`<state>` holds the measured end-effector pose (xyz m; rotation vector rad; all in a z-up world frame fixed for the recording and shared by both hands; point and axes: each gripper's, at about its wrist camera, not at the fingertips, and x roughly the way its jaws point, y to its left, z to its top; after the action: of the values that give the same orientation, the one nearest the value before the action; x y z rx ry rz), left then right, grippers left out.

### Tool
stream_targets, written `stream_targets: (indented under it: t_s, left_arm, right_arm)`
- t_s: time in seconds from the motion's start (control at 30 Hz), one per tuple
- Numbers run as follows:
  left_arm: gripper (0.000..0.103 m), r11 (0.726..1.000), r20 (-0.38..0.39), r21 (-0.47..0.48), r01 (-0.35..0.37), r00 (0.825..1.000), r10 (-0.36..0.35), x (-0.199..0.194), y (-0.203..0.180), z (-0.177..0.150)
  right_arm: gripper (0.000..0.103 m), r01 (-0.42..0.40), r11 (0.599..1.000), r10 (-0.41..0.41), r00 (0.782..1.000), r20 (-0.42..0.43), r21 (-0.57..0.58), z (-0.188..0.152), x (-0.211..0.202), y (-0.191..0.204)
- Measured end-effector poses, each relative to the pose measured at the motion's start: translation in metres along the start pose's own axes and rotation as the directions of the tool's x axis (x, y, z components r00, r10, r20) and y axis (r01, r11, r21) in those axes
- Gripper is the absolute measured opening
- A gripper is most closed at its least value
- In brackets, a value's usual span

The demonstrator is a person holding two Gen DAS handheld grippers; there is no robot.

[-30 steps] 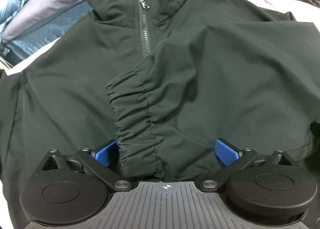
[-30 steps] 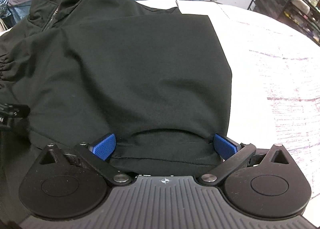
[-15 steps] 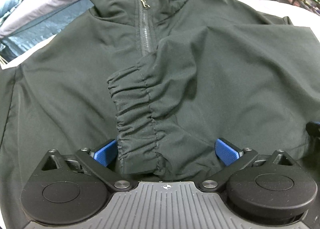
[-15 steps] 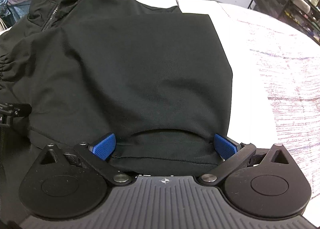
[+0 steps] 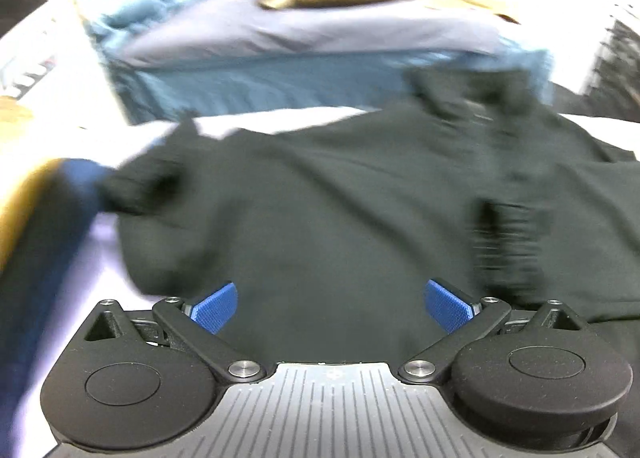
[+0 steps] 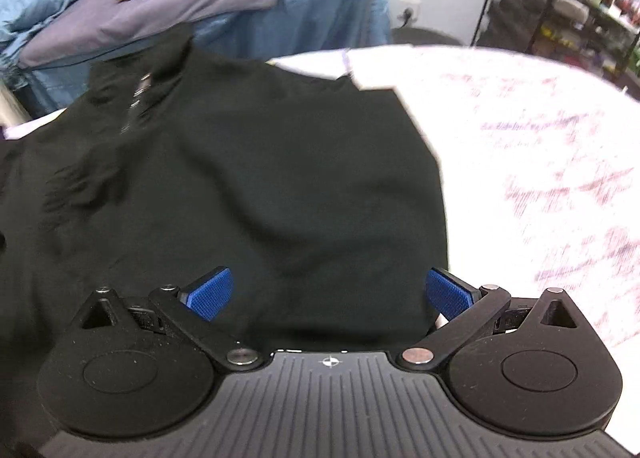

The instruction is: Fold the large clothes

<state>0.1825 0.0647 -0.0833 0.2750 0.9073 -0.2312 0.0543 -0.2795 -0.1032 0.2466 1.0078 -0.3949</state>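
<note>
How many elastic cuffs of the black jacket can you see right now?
1. A gathered cuff lies on the black jacket right of centre in the left wrist view, also blurred at left in the right wrist view. The other sleeve's cuff may be hidden.

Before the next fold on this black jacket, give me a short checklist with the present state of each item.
1. Left claw open over the black jacket: ok.
2. Right claw open, nothing pinched: ok.
3. Right side already folded in, straight edge on the white table: ok.
4. Left sleeve folded in: not ok, it lies spread out to the side.
5. Elastic cuff lying flat: cannot tell, view blurred.
6. Collar and zipper facing up: ok.
</note>
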Motion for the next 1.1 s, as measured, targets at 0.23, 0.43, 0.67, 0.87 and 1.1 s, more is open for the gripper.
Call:
stream_targets:
  t_s: [0.23,0.43,0.67,0.87,1.1]
  left_arm:
    - [0.103,0.954,0.069,0.196,-0.226,0.974,0.216,0.002,0.07,0.03]
    - [0.103,0.864,0.095,0.434,-0.257,0.966,0.24,0.052,0.066,0.052]
    - [0.103,0.763,0.0,0.596,-0.251,0.95,0.312,0.123,0.067,0.061]
    - [0.103,0.747,-0.077,0.638,-0.189,0.949,0.306,0.16,0.072,0.058]
    - [0.087,0.828,-0.143,0.532,-0.18,0.944,0.298,0.174,0.08,0.077]
  right_arm:
    - [0.102,-0.037,0.992,0.033,0.999,-0.034,-0.12,-0.038,-0.019,0.03]
    - [0.102,-0.057,0.997,0.053,0.997,-0.062,-0.059,-0.044,-0.029,0.042]
    - [0.102,-0.018,0.998,0.013,0.996,-0.085,-0.06,-0.047,-0.032,0.044]
    - [0.102,0.027,0.999,-0.03,0.991,-0.127,-0.025,-0.06,-0.03,0.041]
    - [0.102,0.037,0.999,-0.04,0.986,-0.161,-0.027,-0.071,-0.03,0.048]
